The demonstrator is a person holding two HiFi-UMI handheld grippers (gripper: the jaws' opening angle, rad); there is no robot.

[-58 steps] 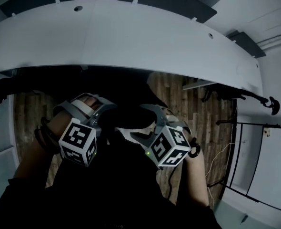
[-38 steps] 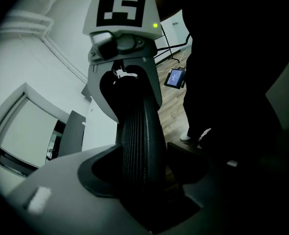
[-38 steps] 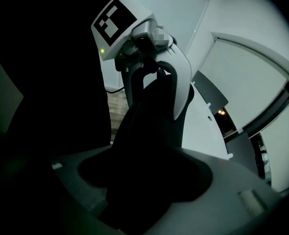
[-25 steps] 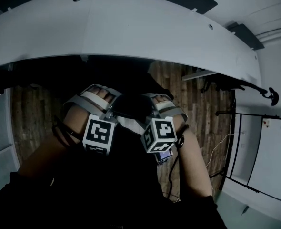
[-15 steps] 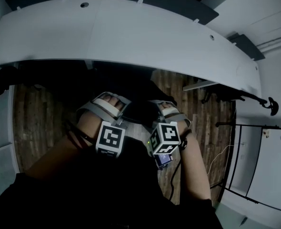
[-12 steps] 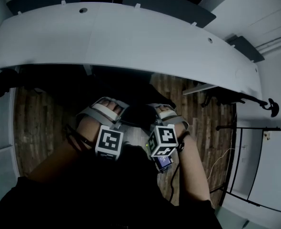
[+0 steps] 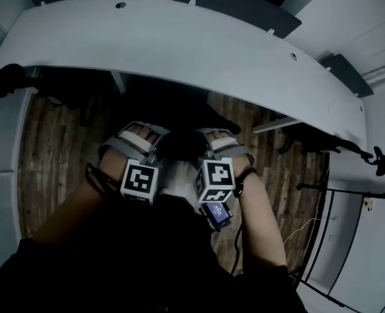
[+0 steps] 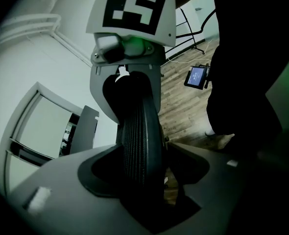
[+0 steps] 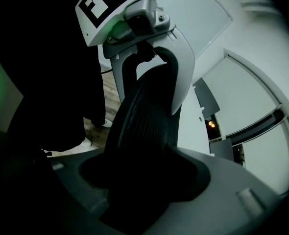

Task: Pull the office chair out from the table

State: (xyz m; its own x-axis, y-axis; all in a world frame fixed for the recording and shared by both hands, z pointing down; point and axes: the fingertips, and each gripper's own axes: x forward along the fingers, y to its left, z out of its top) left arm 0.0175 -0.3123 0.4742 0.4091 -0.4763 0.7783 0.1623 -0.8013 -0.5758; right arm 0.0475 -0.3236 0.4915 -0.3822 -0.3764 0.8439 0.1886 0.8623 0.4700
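The black office chair stands just in front of the curved white table, with its seat in shadow. My left gripper and right gripper clamp the top edge of its mesh backrest from either side. In the left gripper view the ribbed backrest runs between my left gripper's jaws, and the right gripper grips it further along. In the right gripper view the backrest fills the right gripper, whose jaws have just been closing slightly on it. The left gripper shows beyond.
Wood plank floor lies to both sides of the chair. A dark object sits under the table's left end. A black stand and white panels are at the right. A small lit screen hangs by the right wrist.
The chair, with both grippers still on its backrest, has come back from the table. More wood floor now shows below the table's edge.
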